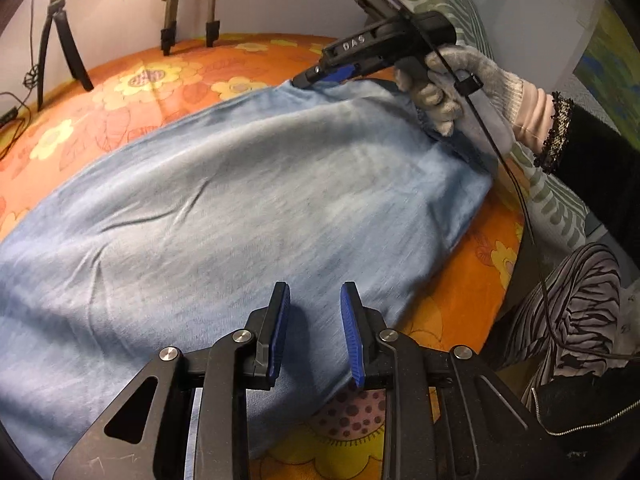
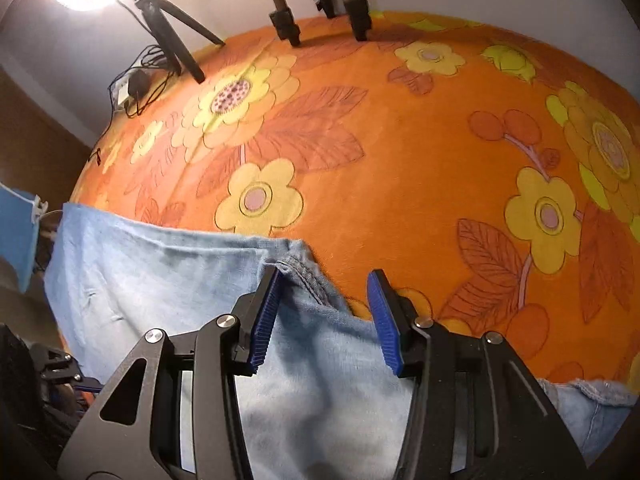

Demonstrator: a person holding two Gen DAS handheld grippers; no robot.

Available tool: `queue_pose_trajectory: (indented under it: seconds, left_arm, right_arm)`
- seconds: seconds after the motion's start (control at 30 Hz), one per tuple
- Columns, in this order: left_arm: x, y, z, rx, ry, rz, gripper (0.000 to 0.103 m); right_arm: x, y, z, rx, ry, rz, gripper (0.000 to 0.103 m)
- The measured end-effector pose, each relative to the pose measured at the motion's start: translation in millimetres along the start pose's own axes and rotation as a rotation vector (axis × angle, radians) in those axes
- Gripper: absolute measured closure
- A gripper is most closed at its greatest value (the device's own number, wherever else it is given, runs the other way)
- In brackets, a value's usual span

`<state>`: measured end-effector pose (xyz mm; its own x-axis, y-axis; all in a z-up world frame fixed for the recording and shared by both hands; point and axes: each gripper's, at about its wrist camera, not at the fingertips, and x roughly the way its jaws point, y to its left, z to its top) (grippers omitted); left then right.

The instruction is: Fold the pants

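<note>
Soft, pale-blue denim pants (image 1: 240,200) spread flat over orange flower-print bedding (image 2: 400,140), wide and wrinkled. Light enough to lift, limp enough to sag and drag, so best gripped at stitched edges. Left gripper (image 1: 314,336) low over the near cloth, jaws parted, pinching nothing. Right gripper (image 2: 326,316) at the far corner, jaws apart, straddling the thick seamed hem (image 2: 304,276), no squeeze yet. Gloved hand (image 1: 452,84) on its handle. Sturdy seam there, probably the safest bite; thin single layers likely to slip.
</note>
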<state>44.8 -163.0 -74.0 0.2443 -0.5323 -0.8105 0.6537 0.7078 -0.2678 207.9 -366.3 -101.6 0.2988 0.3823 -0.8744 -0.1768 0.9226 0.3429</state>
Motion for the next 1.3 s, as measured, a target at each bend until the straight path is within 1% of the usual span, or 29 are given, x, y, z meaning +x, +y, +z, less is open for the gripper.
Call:
queue_pose_trajectory:
  seconds: [0.03, 0.07, 0.1, 0.13, 0.17, 0.23, 0.3, 0.33, 0.37, 0.4, 0.5, 0.57, 0.6, 0.7, 0.8, 0.87, 0.97, 1.03, 1.17, 1.23, 1.3]
  left_arm:
    - [1, 0, 0, 0.001, 0.003, 0.000, 0.079]
    - [0, 0, -1, 0.005, -0.002, 0.001, 0.079]
    - [0, -1, 0, 0.008, -0.002, 0.002, 0.079]
    - [0, -1, 0, 0.007, -0.002, 0.001, 0.079]
    - [0, 0, 0, 0.001, -0.003, -0.003, 0.079]
    - [-1, 2, 0, -0.006, -0.005, -0.007, 0.079]
    - [0, 1, 1, -0.002, -0.007, -0.006, 0.079]
    - [0, 0, 1, -0.002, -0.007, -0.006, 0.079]
    - [0, 1, 1, -0.004, -0.007, -0.006, 0.079]
    - [0, 1, 2, -0.004, -0.006, -0.008, 0.079]
    - [-1, 1, 1, 0.003, -0.005, -0.006, 0.079]
    - [-1, 0, 1, 0.006, -0.003, -0.003, 0.079]
    - [-1, 0, 1, 0.003, -0.001, -0.002, 0.079]
    - [-4, -1, 1, -0.008, -0.005, -0.009, 0.078]
    - [-10, -6, 4, 0.004, -0.029, -0.017, 0.078]
    - [-11, -12, 8, 0.009, -0.037, -0.034, 0.078]
    - [-4, -26, 15, 0.030, -0.036, -0.057, 0.078]
    - [2, -33, 19, 0.045, -0.031, -0.061, 0.078]
    - [12, -35, 19, 0.028, -0.014, -0.073, 0.078]
    - [18, -37, 17, 0.037, 0.015, -0.085, 0.078]
    - [24, -43, 11, 0.059, 0.045, -0.114, 0.078]
  right_arm:
    - [1, 0, 0, 0.011, 0.001, 0.028, 0.081]
    - [0, 1, -1, 0.018, 0.001, 0.054, 0.089]
    - [-2, 4, -1, 0.011, -0.009, 0.044, 0.091]
    - [-6, 12, -2, -0.019, -0.035, -0.006, 0.096]
    - [-9, 17, -2, -0.038, -0.050, -0.033, 0.097]
    - [-21, 19, 2, -0.039, -0.100, -0.057, 0.099]
    - [-32, 13, 10, -0.014, -0.159, -0.076, 0.103]
    - [-35, 7, 15, 0.009, -0.188, -0.107, 0.103]
    - [-34, 0, 21, 0.038, -0.193, -0.120, 0.103]
    - [-32, -5, 23, 0.046, -0.183, -0.108, 0.103]
    - [-37, -4, 27, 0.026, -0.185, -0.140, 0.103]
    - [-50, -11, 20, 0.074, -0.183, -0.112, 0.103]
    - [-58, -13, 15, 0.085, -0.189, -0.120, 0.102]
    - [-89, -21, -14, 0.117, -0.220, -0.155, 0.097]
    - [-111, -25, -56, 0.146, -0.222, -0.191, 0.096]
    - [-118, -20, -83, 0.152, -0.216, -0.187, 0.096]
    - [-112, -5, -101, 0.131, -0.204, -0.140, 0.096]
    - [-97, 8, -102, 0.106, -0.176, -0.119, 0.096]
    - [-65, 28, -102, 0.080, -0.110, -0.060, 0.096]
    - [-53, 37, -106, 0.050, -0.085, -0.065, 0.096]
    - [-42, 43, -113, 0.026, -0.054, -0.115, 0.096]
